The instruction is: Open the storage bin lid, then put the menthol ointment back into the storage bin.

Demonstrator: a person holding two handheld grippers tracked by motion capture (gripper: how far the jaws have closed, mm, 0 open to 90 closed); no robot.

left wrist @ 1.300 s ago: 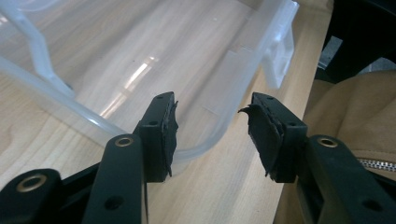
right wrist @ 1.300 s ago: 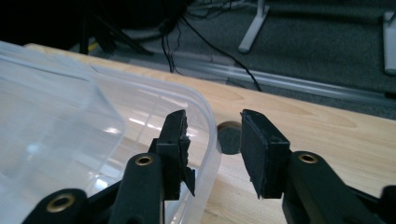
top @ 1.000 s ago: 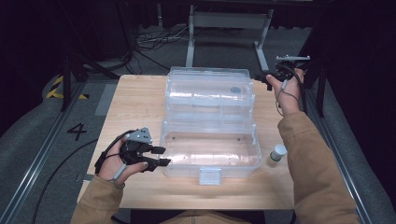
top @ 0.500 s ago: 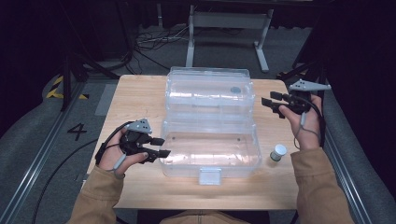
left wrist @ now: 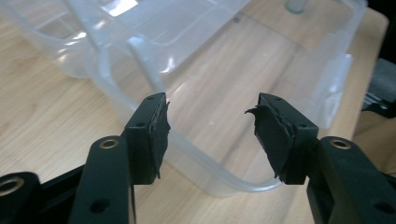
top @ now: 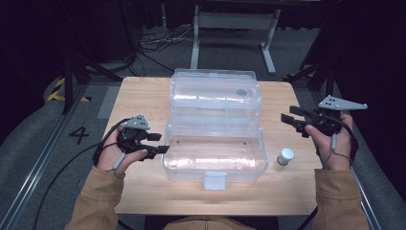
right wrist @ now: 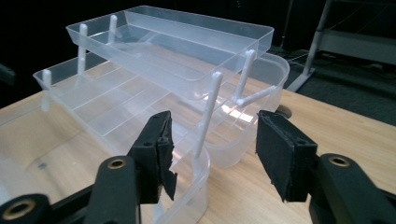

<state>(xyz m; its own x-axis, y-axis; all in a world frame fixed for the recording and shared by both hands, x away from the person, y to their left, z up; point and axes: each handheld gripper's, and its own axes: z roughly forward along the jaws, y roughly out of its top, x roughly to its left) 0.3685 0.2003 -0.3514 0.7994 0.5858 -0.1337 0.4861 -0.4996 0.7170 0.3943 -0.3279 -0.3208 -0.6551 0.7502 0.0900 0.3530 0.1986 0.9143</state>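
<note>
Clear plastic tiered storage box point(top: 214, 143) stands open in the middle of the wooden desk point(top: 143, 96), a hand-held gripper at each end.

The left hand-held gripper point(top: 160, 143) sits just beside the box's near-left corner, its jaws having just been spreading, nothing between them but the rim beyond. The right hand-held gripper point(top: 291, 123) hangs off the right end, spread and empty, facing the tray's thin white hinge arm point(right wrist: 205, 116). A small capped bottle point(top: 286, 156) stands on the desk between that hand and the box; a round grey piece point(top: 242, 92) lies in the raised far tray.
</note>
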